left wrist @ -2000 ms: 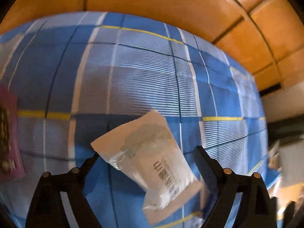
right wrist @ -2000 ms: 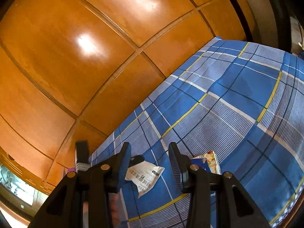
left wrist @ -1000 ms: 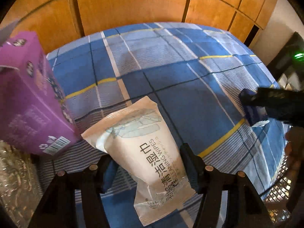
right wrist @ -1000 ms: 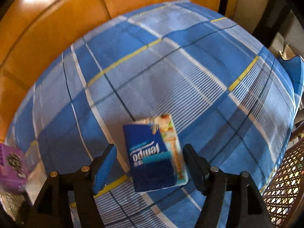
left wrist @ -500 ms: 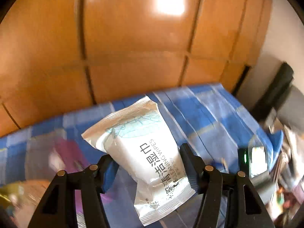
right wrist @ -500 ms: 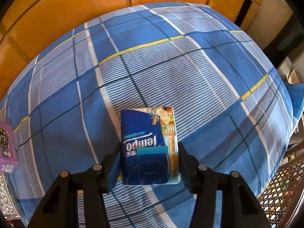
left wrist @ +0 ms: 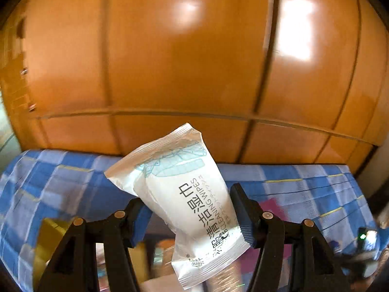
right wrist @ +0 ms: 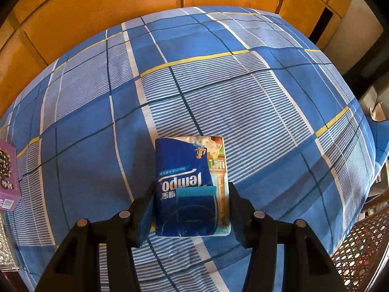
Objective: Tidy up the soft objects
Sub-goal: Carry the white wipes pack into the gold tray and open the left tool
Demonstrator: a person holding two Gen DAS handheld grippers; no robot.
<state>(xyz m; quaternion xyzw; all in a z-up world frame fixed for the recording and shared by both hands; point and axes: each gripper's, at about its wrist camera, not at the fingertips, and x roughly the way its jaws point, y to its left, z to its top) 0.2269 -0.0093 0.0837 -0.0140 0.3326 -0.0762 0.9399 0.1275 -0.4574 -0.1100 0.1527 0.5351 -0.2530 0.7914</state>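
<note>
Aloft, glossy white wipes pouch (left wrist: pixel 184 194) pinched in left hand-held gripper (left wrist: pixel 187 209); right hand-held gripper (right wrist: pixel 192 206) seemingly clamping slick blue tissue pack (right wrist: pixel 187 185).

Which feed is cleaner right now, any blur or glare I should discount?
Left wrist: background bedsheet smeared by motion blur, glare patches on the wooden panels, wipes pack itself sharp. Right wrist: crisp, evenly lit, Tempo tissue pack legible; only fisheye bulging.

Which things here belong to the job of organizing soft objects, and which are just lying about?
Part of the job:
- white cleaning wipes pack, gripped by the left gripper
- blue tissue pack, between the right gripper's fingers, on the checked bedcover

Lying about:
- purple box
- woven basket
- wooden panelling
</note>
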